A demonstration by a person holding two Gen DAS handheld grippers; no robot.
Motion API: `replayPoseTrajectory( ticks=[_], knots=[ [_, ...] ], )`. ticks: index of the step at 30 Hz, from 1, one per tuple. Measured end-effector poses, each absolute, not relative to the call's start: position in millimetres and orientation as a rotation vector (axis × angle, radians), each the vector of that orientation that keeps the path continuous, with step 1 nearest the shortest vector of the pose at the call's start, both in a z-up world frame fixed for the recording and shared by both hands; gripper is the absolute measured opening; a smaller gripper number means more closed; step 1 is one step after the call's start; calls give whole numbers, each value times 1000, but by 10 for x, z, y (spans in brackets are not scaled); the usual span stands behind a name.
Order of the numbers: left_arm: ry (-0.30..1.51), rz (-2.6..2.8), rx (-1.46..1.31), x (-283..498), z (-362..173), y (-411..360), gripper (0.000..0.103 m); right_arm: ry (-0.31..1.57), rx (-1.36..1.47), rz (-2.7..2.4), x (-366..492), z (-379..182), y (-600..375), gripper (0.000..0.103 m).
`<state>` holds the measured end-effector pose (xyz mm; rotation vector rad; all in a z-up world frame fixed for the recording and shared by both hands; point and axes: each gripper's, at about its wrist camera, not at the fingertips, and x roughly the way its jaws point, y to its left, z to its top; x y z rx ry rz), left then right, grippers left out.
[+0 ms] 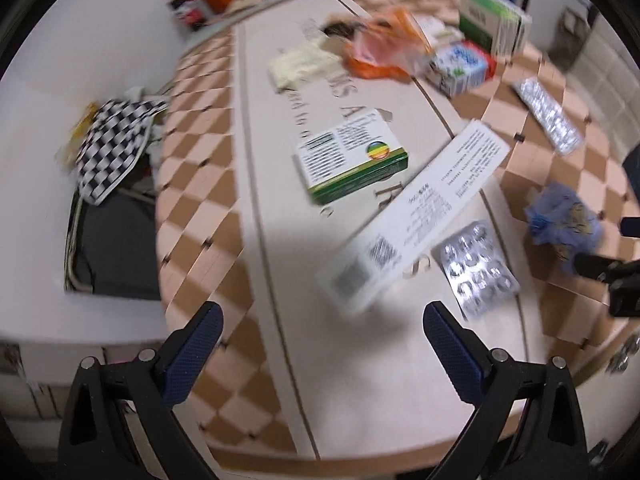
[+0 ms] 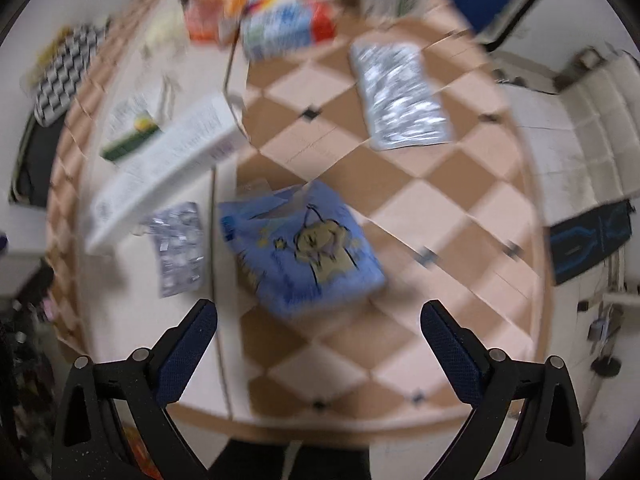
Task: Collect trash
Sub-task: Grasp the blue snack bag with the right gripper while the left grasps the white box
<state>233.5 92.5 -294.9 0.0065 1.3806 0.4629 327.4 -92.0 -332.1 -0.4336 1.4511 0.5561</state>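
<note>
Trash lies spread over a checkered table [image 1: 200,208]. My left gripper [image 1: 322,320] is open and empty, above the table just short of a long white box [image 1: 416,216] and a silver blister pack [image 1: 478,266]. A green-and-white box [image 1: 352,156] lies beyond them. My right gripper [image 2: 318,318] is open and empty, hovering just short of a crumpled blue wrapper [image 2: 304,248], which also shows in the left wrist view [image 1: 562,220]. A second blister pack [image 2: 400,92] lies farther back. The right gripper shows at the right edge of the left wrist view [image 1: 616,280].
At the table's far end lie an orange bag [image 1: 376,48], a blue-and-red carton [image 1: 460,66], a green-and-white box [image 1: 494,26] and a pale sheet [image 1: 304,64]. A checkered bag [image 1: 112,148] hangs over a dark bin [image 1: 116,248] left of the table.
</note>
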Motion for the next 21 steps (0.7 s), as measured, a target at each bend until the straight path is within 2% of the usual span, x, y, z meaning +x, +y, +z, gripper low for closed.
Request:
replayPoseTrajectory(
  ticks=[1,3,8,11,12,13,14,18,21],
  knots=[
    [1397,436,22,2441,-3017,912,102,1466,-451,577,3293,-3419,-860,94],
    [1427,374,65,2623,-3116,869,102,1487,-500,616,3327,-3608,-740,70],
    [1499,208,224,3040,-3370,627,102,1463,-488,655,3420,-3643,-826,43],
    [1569,121,282,3240,-3620,568,102,1488,-423,650,3573,-3646,-1001,40],
    [1589,92,276,3286,-3699,582,91,1503,-402,647,3634,-3663,-1062,40],
    [1602,85,267,3329,-3739,600,62,1511,-392,645,3670,-3679,-1098,40],
    [1624,73,232,3358,-3780,643,54,1521,-380,647,3721,-3726,-1138,39],
    [1601,80,152,3427,-3722,752,51,1546,-338,667,3805,-3809,-1215,35],
    [1579,118,114,3423,-3644,779,50,1527,-325,653,3808,-3768,-1246,28]
  ],
)
